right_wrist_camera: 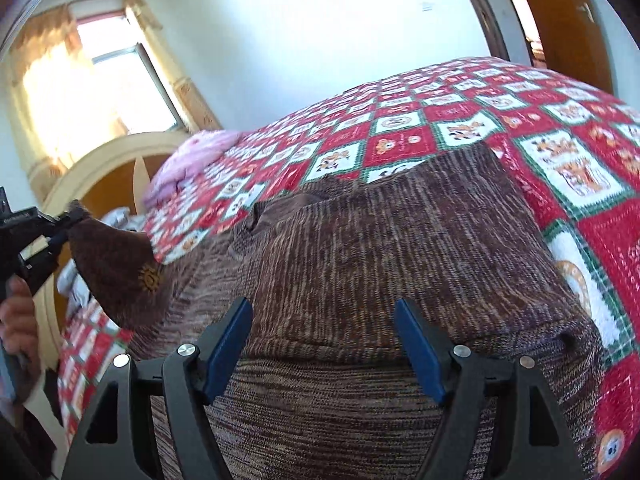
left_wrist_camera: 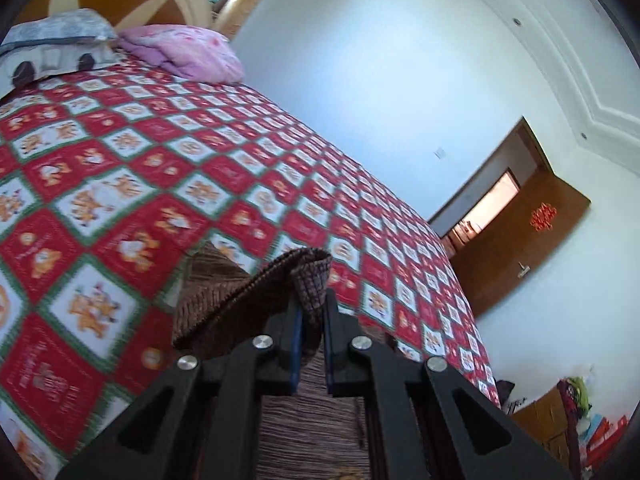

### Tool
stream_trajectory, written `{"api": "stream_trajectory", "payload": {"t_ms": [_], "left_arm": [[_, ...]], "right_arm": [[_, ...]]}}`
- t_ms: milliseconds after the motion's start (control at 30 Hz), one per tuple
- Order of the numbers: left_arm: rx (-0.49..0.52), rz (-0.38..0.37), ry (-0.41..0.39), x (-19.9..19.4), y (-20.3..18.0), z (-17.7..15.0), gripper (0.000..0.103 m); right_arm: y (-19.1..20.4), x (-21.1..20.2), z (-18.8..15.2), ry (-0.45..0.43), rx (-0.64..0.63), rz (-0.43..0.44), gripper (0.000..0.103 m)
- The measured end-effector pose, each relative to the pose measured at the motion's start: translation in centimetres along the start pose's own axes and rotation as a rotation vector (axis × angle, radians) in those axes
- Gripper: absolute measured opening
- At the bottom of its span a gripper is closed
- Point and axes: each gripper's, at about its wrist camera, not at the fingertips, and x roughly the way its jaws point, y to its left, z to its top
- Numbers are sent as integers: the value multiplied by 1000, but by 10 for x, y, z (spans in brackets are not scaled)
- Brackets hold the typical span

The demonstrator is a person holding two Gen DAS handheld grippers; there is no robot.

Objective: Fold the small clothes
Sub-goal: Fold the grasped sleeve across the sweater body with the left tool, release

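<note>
Left gripper (left_wrist_camera: pixel 311 312) clamped on a raised corner of the brown sweater (right_wrist_camera: pixel 380 248); right gripper (right_wrist_camera: pixel 324 344) spread wide above it, holding nothing; sweater lies on the bed (right_wrist_camera: pixel 560 128).

Sweater (right_wrist_camera: pixel 360 248) bottom runs off right wrist frame's lower edge; its near part is hidden behind right gripper (right_wrist_camera: pixel 322 344) linkage. Pinched sweater corner (left_wrist_camera: pixel 310 280) hides its edge between left gripper (left_wrist_camera: pixel 312 344) pads. Hand (right_wrist_camera: pixel 16 312) is cut by left edge, blurred. Red door sticker (left_wrist_camera: pixel 543 216) is too small to read. Clutter (left_wrist_camera: pixel 588 420) in corner is unclear.
</note>
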Motion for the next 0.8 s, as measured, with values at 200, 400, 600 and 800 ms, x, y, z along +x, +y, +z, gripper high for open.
{"api": "stream_trajectory", "payload": {"t_ms": [200, 400, 600, 800], "left_arm": [[211, 17, 88, 56, -65, -68, 9], [352, -16, 246, 79, -86, -126, 17], [402, 121, 89, 42, -40, -103, 71], [461, 526, 113, 69, 22, -71, 74]], "right_arm": [[-13, -5, 2, -26, 72, 28, 76], [-17, -5, 3, -20, 93, 42, 77], [-16, -2, 3, -8, 86, 41, 78], [-15, -2, 2, -9, 77, 33, 78]]}}
